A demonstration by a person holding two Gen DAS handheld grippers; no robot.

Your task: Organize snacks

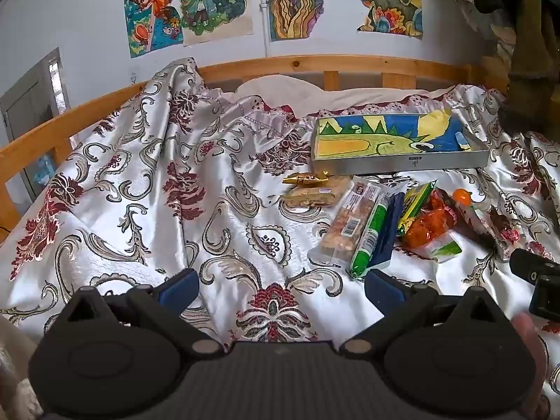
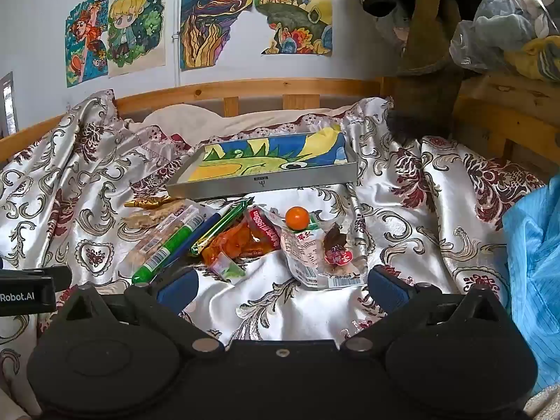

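Several snacks lie in a loose pile on the bedspread in front of a shallow metal tray (image 1: 451,163) (image 2: 266,182) lined with a dinosaur drawing. The pile holds a green tube pack (image 1: 371,232) (image 2: 168,248), a nut bar (image 1: 344,224), an orange-red bag (image 1: 428,225) (image 2: 241,239), an orange ball (image 2: 297,217) (image 1: 461,196), a clear pack with a red label (image 2: 315,255) and a gold wrapper (image 1: 308,177). My left gripper (image 1: 280,285) is open and empty, left of the pile. My right gripper (image 2: 280,285) is open and empty, just short of the pile.
A patterned satin bedspread (image 1: 140,175) covers the bed, bunched at the back. A wooden rail (image 1: 315,64) and a wall with drawings stand behind. Plush toys and bags (image 2: 490,28) sit at the upper right. A blue cloth (image 2: 535,262) is at the right.
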